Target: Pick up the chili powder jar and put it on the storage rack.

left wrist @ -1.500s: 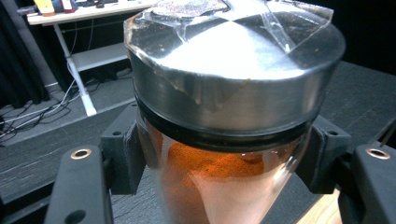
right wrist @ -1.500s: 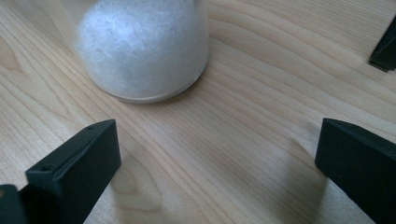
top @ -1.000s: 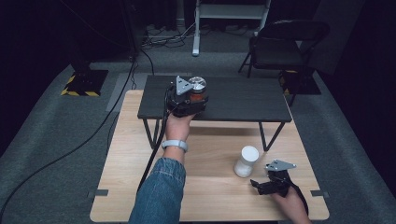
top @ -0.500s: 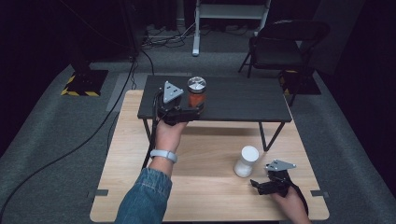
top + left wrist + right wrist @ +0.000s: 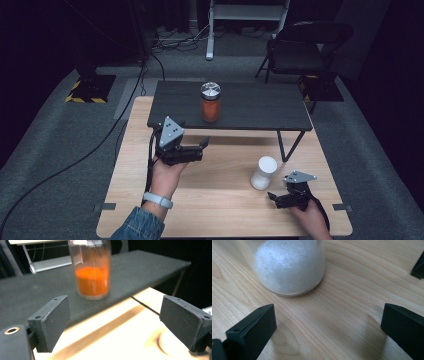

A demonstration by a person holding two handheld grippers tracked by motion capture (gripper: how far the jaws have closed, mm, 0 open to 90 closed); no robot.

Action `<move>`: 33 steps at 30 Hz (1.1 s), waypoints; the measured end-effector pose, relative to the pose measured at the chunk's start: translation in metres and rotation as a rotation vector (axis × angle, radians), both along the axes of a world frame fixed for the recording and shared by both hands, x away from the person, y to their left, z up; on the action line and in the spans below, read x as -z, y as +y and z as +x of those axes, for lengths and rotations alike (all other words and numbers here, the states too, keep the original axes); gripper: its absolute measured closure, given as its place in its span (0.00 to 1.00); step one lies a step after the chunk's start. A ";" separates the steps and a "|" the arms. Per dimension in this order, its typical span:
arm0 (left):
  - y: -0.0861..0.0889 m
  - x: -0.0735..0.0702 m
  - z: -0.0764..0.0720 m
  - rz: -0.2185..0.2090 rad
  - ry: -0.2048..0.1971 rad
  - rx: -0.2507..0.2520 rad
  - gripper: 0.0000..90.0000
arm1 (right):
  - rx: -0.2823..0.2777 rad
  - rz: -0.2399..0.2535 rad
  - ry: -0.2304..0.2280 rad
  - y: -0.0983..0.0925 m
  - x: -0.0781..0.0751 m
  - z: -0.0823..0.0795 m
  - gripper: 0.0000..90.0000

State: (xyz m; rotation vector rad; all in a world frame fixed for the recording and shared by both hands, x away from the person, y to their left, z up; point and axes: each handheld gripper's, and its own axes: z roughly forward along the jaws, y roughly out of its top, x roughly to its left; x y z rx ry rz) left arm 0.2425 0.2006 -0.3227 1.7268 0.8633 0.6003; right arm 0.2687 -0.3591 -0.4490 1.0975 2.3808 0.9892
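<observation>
An orange-filled glass jar [image 5: 210, 107] [image 5: 92, 277] with a metal lid stands upright on the low black shelf [image 5: 250, 105]. My left gripper [image 5: 204, 146] [image 5: 115, 315] hovers over the wooden table [image 5: 225, 200] in front of the shelf, apart from the jar. It is open with nothing between its jaws, which have just been closing a little. A white-filled jar [image 5: 264, 172] [image 5: 289, 265] stands on the table at the right. My right gripper [image 5: 271, 196] [image 5: 329, 322] rests open just in front of it, not touching it.
The black shelf [image 5: 30, 295] stands on thin legs across the table's far half. Beyond the table are a folding chair [image 5: 300, 50], a white stand [image 5: 247, 10], floor cables [image 5: 100, 145] and a yellow-striped base [image 5: 90, 90].
The left gripper let go of the orange jar, which stays on the shelf, and drew back towards the person and down over the wooden table. The right gripper kept still.
</observation>
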 end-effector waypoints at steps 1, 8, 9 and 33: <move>0.000 0.005 -0.004 0.000 0.007 -0.003 0.11 | 0.000 0.000 0.000 0.000 0.000 0.000 0.00; -0.003 0.043 -0.021 0.044 0.028 -0.024 0.16 | 0.000 0.000 0.000 0.000 0.000 0.000 0.00; -0.003 0.047 -0.022 0.051 0.033 -0.016 0.15 | 0.000 0.000 0.000 0.000 0.000 0.000 0.00; -0.006 0.127 -0.024 0.110 0.248 0.018 0.12 | 0.000 0.001 0.001 0.000 0.000 0.000 0.00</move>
